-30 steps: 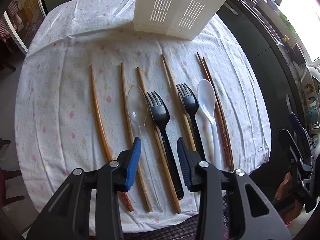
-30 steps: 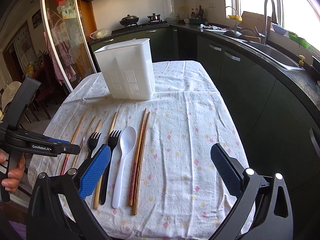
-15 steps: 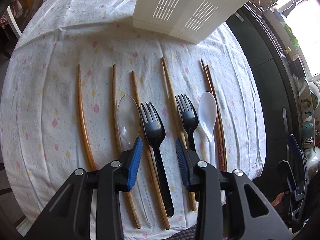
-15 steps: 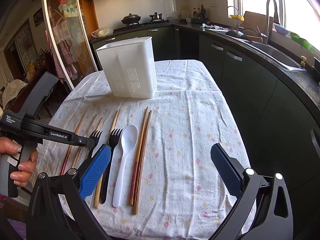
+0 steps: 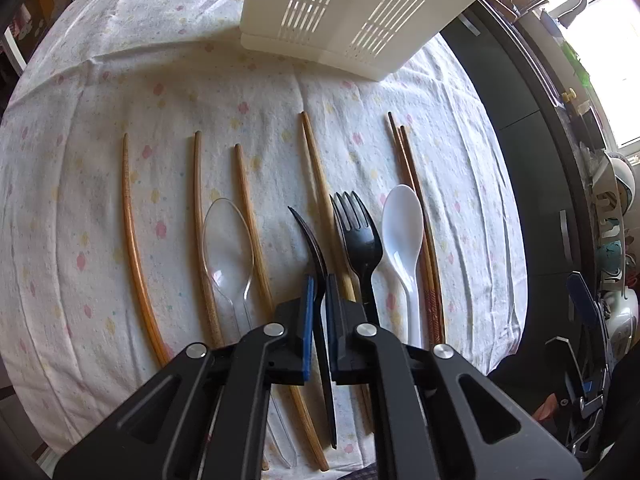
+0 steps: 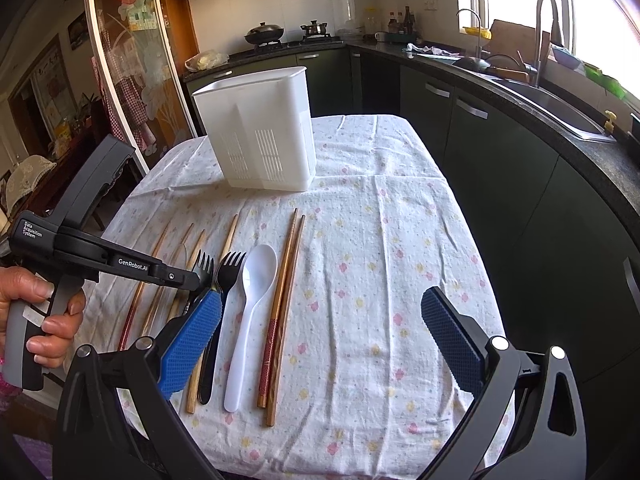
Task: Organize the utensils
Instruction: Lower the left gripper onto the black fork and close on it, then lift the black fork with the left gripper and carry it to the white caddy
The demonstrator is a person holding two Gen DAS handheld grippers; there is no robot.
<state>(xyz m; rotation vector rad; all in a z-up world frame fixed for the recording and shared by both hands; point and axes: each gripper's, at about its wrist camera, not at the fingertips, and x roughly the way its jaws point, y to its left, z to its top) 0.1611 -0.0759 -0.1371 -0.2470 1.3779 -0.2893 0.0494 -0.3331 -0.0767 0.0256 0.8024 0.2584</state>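
One hand-held gripper (left, angled steeply down) pinches black fork.

on the left gripper, seen from the right wrist camera, two printed texts could be read. white lettering along the side of its black arm read "genrobot.ai", with the last letters close to a joint and partly cut off. farther back, on the black body above the handle, a small white label in three lines read "data acquisition system". pictures and papers hung on the glass door and on the wall behind it, but their writing was too small and blurred to read. no other text, number or brand showed in the left wrist view.
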